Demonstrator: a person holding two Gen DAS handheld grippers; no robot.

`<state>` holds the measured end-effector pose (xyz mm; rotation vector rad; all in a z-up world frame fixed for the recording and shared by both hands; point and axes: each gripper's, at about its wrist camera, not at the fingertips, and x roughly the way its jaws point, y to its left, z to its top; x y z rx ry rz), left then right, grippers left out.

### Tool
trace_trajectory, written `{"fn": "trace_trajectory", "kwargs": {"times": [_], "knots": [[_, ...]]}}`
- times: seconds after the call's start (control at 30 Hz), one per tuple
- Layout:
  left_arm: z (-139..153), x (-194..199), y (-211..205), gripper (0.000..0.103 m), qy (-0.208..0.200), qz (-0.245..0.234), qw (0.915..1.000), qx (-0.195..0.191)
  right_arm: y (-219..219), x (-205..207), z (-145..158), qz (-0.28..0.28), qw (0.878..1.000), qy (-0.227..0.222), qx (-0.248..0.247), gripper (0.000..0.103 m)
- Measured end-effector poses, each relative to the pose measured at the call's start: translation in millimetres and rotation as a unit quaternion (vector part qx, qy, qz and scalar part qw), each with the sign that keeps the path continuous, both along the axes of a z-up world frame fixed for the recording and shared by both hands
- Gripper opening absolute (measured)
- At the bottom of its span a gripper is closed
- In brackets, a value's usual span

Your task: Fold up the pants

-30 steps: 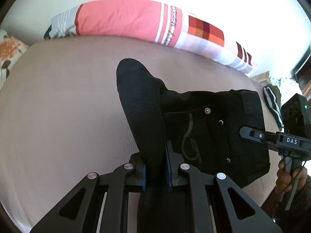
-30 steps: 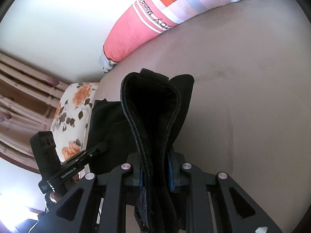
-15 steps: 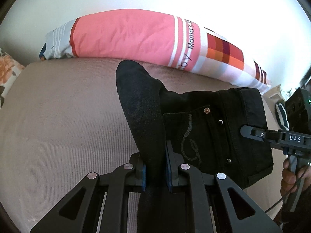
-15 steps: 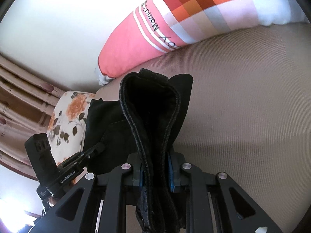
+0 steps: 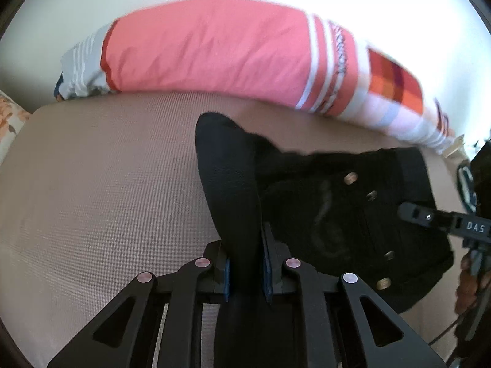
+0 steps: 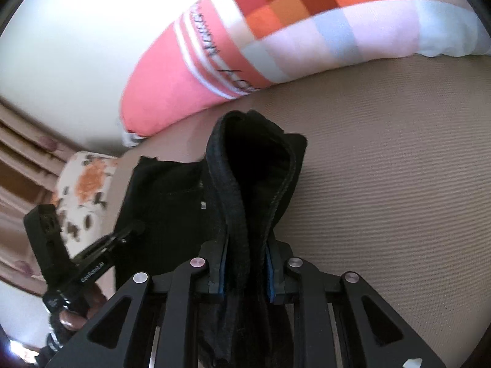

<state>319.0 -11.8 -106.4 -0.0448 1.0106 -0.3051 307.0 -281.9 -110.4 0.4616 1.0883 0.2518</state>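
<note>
The black pants (image 5: 337, 214) lie doubled on the beige bed (image 5: 92, 199), back pocket and rivets facing up. My left gripper (image 5: 247, 263) has a fold of the black cloth (image 5: 227, 168) standing up between its blue pads; the jaws are opening, pads still against the fabric. My right gripper (image 6: 245, 263) has the thick stitched waistband (image 6: 236, 184) between its pads, its jaws opening too. Each gripper shows in the other's view: the right one (image 5: 442, 224) at the pants' right edge, the left one (image 6: 92, 257) at their left.
A long pink, striped and checked bolster (image 5: 199, 46) (image 6: 276, 30) runs along the far edge of the bed by the white wall. A floral pillow (image 6: 89, 181) sits at the left corner. A person's hand (image 6: 76, 312) holds the left gripper's handle.
Both grippers have carried the held pants edge forward across the bed toward the bolster, which now looks larger and closer. The cloth stays between both pairs of pads.
</note>
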Motion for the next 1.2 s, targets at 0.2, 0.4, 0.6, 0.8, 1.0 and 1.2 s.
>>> {"fn": "trace_trajectory", "kwargs": {"times": [0.2,0.4,0.6,0.8,1.0,1.2], "knots": [[-19,-3,10,0.043,-0.006,0.010,0.9999,-0.011,2,-7,-13,-0.020,0.997,-0.004,-0.071,0.049],[-9,-17,9,0.053,-0.001,0.030,0.9993,0.024,5,-21,-10,-0.021,0.995,0.006,-0.102,0.050],[7,-58,13,0.053,-0.016,0.046,0.9960,0.075,8,-61,14,-0.030,0.992,-0.010,-0.123,0.051],[35,-115,23,0.058,-0.047,0.074,0.9926,0.085,20,-118,47,-0.030,0.987,-0.052,-0.150,0.052],[62,-176,24,0.061,-0.085,0.092,0.9873,0.097,44,-173,68,-0.037,0.977,-0.096,-0.184,0.064],[79,-220,18,0.061,-0.113,0.096,0.9836,0.103,66,-214,77,-0.048,0.973,-0.126,-0.186,0.074]]}}
